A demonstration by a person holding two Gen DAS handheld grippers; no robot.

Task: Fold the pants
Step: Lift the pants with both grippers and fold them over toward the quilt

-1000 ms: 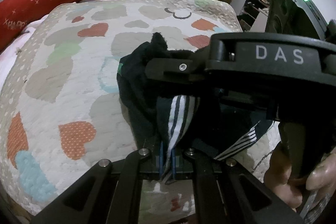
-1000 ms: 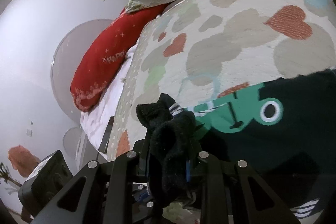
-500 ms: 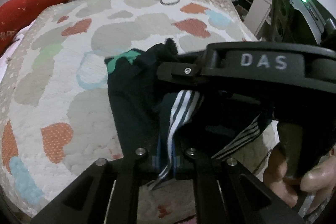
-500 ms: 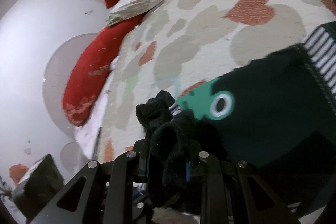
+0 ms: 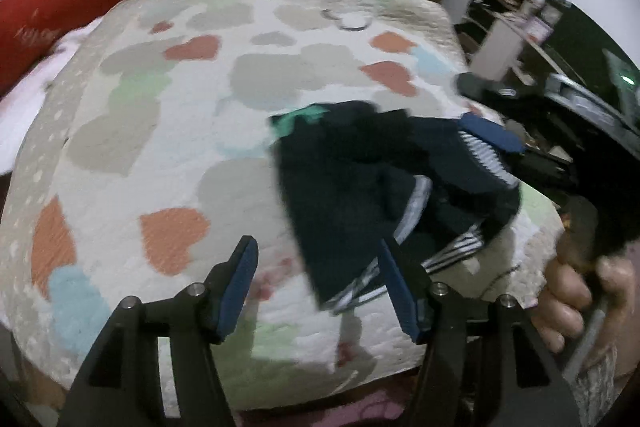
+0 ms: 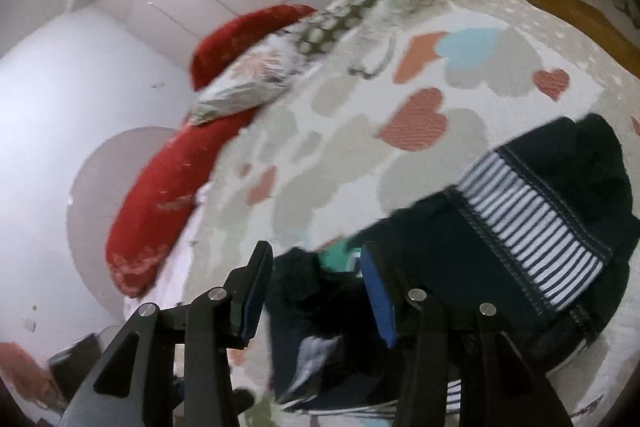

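The pants (image 5: 360,183) lie in a dark heap on the heart-patterned bedspread (image 5: 168,131), at about three o'clock from the middle of the left wrist view. The left gripper (image 5: 316,287) stands at six o'clock with its blue pads well apart; its jaws have just been opening, and only the near hem of the cloth shows by the right-hand pad, with neither pad pressing on it. The cloth is dark navy or black, with white side stripes at the near edge, a green patch at its far corner, and a striped ribbed band up at two o'clock. The picture is blurred, so finer seams cannot be read. A hand (image 5: 576,291) grips the other tool's handle at four o'clock.

In the right wrist view the pants (image 6: 540,235) spread from five o'clock out to three o'clock, the blue-and-white striped band lying across them. The right gripper (image 6: 316,291) is at six o'clock; its jaws have just been opening too, and a fuzzy dark fold sits between the pads without being pinched. Red pillows (image 6: 168,187) lie at nine to eleven o'clock, well apart from the garment.

This looks like the release after a fold. To do it well, I would draw both tools straight back off the cloth without snagging the loose fold, then check that the edges lie flat and matched before pinching again.
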